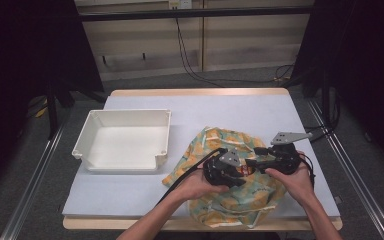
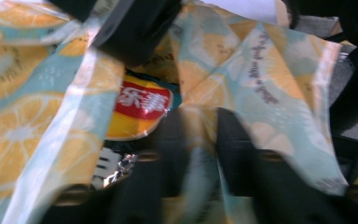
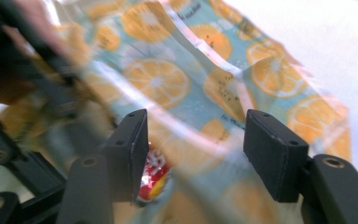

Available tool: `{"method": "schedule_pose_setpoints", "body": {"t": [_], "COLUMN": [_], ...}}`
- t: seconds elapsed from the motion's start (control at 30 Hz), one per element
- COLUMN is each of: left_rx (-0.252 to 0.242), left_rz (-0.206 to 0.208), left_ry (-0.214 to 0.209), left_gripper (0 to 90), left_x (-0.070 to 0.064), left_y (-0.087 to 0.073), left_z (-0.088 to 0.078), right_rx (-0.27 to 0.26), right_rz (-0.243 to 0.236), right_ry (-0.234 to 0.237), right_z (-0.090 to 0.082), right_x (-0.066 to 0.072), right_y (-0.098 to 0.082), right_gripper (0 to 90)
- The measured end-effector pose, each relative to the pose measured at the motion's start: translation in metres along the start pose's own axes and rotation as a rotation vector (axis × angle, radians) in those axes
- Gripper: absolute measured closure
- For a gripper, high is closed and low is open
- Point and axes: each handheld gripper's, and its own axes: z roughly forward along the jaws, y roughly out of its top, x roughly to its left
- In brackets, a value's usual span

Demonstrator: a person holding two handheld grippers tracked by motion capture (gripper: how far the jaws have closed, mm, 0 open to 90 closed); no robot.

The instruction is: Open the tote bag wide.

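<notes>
Grey carpet, wood-panel wall w/ cables

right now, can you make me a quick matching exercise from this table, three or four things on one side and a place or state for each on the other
Things:
1. white tray
2. orange-print bag
3. left gripper
4. right gripper

Places or states:
a. fingers apart, over the bag
b. empty, on the left part of the table
c. fingers closed on a fold of the bag
d. crumpled under both hands, a snack packet showing inside

Pairs: 1-b, 2-d, 3-c, 4-a
</notes>
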Motion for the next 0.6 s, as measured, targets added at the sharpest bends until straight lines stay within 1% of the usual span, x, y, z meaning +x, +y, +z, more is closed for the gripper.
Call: {"method": "schedule_pose_setpoints", "body": {"t": [0.03, 0.07, 0.1, 0.13, 0.17, 0.2, 0.23, 0.27, 0.3, 0.33, 0.37, 0.4, 0.43, 0.47, 0.5, 0.53, 0.57, 0.6], "left_rx": [0.002, -0.008, 0.005, -0.014, -0.014, -0.025, -0.029, -0.029, -0.035, -0.035, -0.033, -0.033, -0.024, -0.028, -0.025, -0.025, -0.029, -0.029], "left_rz": [0.004, 0.004, 0.009, 0.000, 0.000, -0.006, 0.000, 0.000, -0.002, -0.002, 0.005, 0.005, 0.013, 0.013, 0.023, 0.023, 0.015, 0.015], "left_ry": [-0.011, -0.032, -0.059, -0.068, -0.068, -0.080, -0.080, -0.080, -0.092, -0.092, -0.096, -0.096, -0.095, -0.101, -0.107, -0.107, -0.132, -0.132], "left_gripper": [86.4, 88.8, 89.8, 89.9, 90.0, 90.0, 90.0, 90.0, 90.0, 90.0, 90.0, 90.0, 90.0, 90.0, 90.0, 90.0, 90.0, 90.0], "left_x": [-0.003, -0.006, -0.011, -0.014, -0.014, -0.016, -0.018, -0.018, -0.020, -0.020, -0.025, -0.025, -0.028, -0.030, -0.034, -0.034, -0.036, -0.036], "left_y": [-0.001, -0.002, -0.003, -0.005, -0.005, -0.006, -0.010, -0.010, -0.013, -0.013, -0.016, -0.016, -0.016, -0.017, -0.018, -0.018, -0.019, -0.019], "left_z": [0.000, 0.001, 0.000, 0.001, 0.001, 0.002, 0.002, 0.002, 0.002, 0.002, 0.003, 0.003, 0.003, 0.004, 0.005, 0.005, 0.005, 0.005], "right_rx": [0.011, 0.015, 0.027, 0.029, 0.032, 0.032, 0.040, 0.040, 0.025, 0.025, 0.007, 0.007, -0.006, -0.006, -0.020, -0.020, -0.036, -0.041], "right_rz": [-0.006, -0.004, -0.009, -0.012, -0.010, -0.010, -0.008, -0.008, 0.013, 0.013, 0.033, 0.033, 0.035, 0.035, 0.052, 0.052, 0.058, 0.061], "right_ry": [-0.013, -0.015, -0.030, -0.037, -0.039, -0.039, -0.053, -0.053, -0.048, -0.048, -0.042, -0.042, -0.046, -0.046, -0.050, -0.050, -0.065, -0.089], "right_z": [0.003, 0.006, 0.011, 0.014, 0.016, 0.016, 0.022, 0.022, 0.025, 0.025, 0.027, 0.027, 0.029, 0.029, 0.032, 0.032, 0.035, 0.036], "right_x": [-0.001, -0.001, -0.003, -0.004, -0.006, -0.006, -0.011, -0.011, -0.016, -0.016, -0.021, -0.021, -0.025, -0.025, -0.029, -0.029, -0.034, -0.037], "right_y": [0.000, -0.001, -0.001, -0.001, -0.002, -0.002, -0.002, -0.002, -0.003, -0.003, -0.002, -0.002, 0.000, 0.000, 0.004, 0.004, 0.009, 0.012], "right_gripper": [39.2, 40.4, 48.0, 51.2, 55.1, 55.1, 62.3, 62.3, 77.0, 77.0, 89.4, 89.4, 90.0, 90.0, 90.0, 90.0, 90.0, 90.0]}}
